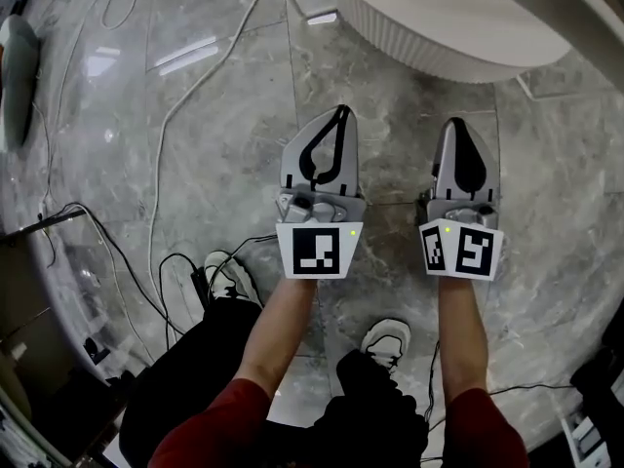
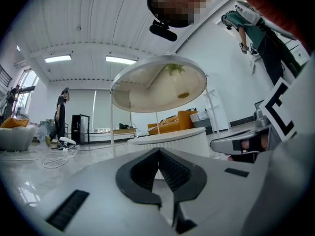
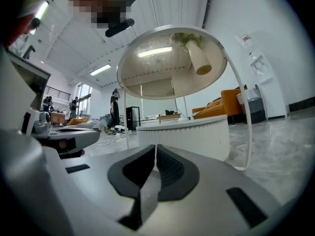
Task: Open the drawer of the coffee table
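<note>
The coffee table (image 1: 439, 27) is low, round and white with a ribbed side, and a second round top (image 3: 167, 58) stands over it on thin white legs. It lies ahead of both grippers across a stretch of floor. No drawer front or handle can be made out on the ribbed side (image 2: 172, 139). My left gripper (image 1: 340, 113) and right gripper (image 1: 458, 125) hang side by side low over the marble floor and point level at the table. Each has its jaw tips together with nothing between them, as both the left gripper (image 2: 158, 150) and the right gripper (image 3: 155, 146) show.
White and black cables (image 1: 185, 96) trail over the grey marble floor at the left. My shoes (image 1: 388, 339) are just behind the grippers. An orange sofa (image 2: 172, 122) stands behind the table. A person (image 2: 61, 114) stands far off across the room.
</note>
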Demonstrator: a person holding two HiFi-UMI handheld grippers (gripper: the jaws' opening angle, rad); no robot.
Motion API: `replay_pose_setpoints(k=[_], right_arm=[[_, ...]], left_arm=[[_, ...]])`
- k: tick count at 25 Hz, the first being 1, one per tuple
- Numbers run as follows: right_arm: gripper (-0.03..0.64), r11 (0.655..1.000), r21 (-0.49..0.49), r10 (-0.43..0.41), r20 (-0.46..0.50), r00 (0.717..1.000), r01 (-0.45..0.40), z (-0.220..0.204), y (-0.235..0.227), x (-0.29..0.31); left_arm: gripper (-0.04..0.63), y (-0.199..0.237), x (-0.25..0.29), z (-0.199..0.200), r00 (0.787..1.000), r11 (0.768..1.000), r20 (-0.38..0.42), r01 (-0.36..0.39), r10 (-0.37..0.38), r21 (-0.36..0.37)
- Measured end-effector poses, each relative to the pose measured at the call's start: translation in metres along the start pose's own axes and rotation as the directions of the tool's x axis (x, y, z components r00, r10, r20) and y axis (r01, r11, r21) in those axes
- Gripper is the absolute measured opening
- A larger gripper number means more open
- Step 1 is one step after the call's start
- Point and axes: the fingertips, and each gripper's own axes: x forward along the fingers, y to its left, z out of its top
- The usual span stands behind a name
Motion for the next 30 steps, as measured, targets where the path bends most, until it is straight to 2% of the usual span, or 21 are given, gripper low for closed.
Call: replay_pose_setpoints(k=[2,3,4,5,6,7,8,9,11,15,17,21,26,30], right_arm=[[0.025,0.994,0.108,0.009,-0.011,1.000,-0.008,-0.008,-0.002,0.004],[0.025,0.974,0.226,0.030,-0.016,0.999,-0.026,-0.013,-0.004,0.008],[0.027,0.925,0.374,0.067,-0.007,0.998,-0.059,-0.017,-0.005,0.013],[0.051,0.847,0.520,0.111,0.030,0.993,-0.110,-0.018,-0.005,0.021],[0.113,0.755,0.634,0.149,0.088,0.985,-0.170,-0.016,-0.007,0.029],[0.162,0.671,0.707,0.167,0.146,0.975,-0.221,-0.014,-0.010,0.037],[0.219,0.612,0.750,0.167,0.189,0.968,-0.252,-0.015,-0.015,0.044],[0.239,0.574,0.774,0.155,0.218,0.963,-0.268,-0.017,-0.021,0.050],[0.284,0.520,0.810,0.116,0.246,0.962,-0.270,-0.026,-0.033,0.060],[0.313,0.411,0.880,0.029,0.250,0.968,-0.239,-0.052,-0.050,0.074],[0.313,0.381,0.890,0.002,0.272,0.962,-0.252,-0.057,-0.052,0.074],[0.316,0.351,0.896,-0.009,0.292,0.956,-0.270,-0.061,-0.052,0.072],[0.324,0.342,0.902,0.017,0.274,0.961,-0.263,-0.076,-0.051,0.084],[0.324,0.271,0.899,0.009,0.356,0.935,-0.345,-0.072,-0.053,0.093]], left_arm=[[0.014,0.000,-0.002,-0.006,1.000,1.000,-0.025,0.004,-0.004,-0.002],[0.014,0.000,-0.003,-0.009,0.999,1.000,-0.037,0.004,-0.004,-0.006],[0.014,0.000,-0.004,-0.011,0.999,1.000,-0.047,0.004,-0.005,-0.007],[0.014,0.000,-0.004,-0.012,0.999,1.000,-0.054,0.006,-0.007,-0.007],[0.014,0.000,-0.004,-0.013,0.998,1.000,-0.059,0.007,-0.008,-0.010],[0.014,-0.001,-0.004,-0.013,0.998,1.000,-0.059,0.007,-0.008,-0.014],[0.014,-0.002,-0.003,-0.013,0.998,1.000,-0.057,0.007,-0.008,-0.014],[0.014,-0.003,-0.002,-0.013,0.998,1.000,-0.056,0.011,-0.011,-0.006],[0.014,-0.006,-0.002,-0.014,0.998,1.000,-0.061,0.027,-0.026,0.015],[0.014,-0.007,-0.001,-0.012,0.997,0.999,-0.064,0.046,-0.044,0.029],[0.014,-0.005,0.000,-0.011,0.997,0.999,-0.062,0.045,-0.043,0.025],[0.014,-0.004,-0.001,-0.010,0.998,0.999,-0.055,0.041,-0.040,0.018],[0.014,-0.006,-0.003,-0.017,0.996,0.999,-0.073,0.049,-0.048,0.010],[0.014,-0.007,-0.007,-0.021,0.995,0.998,-0.087,0.055,-0.054,0.009]])
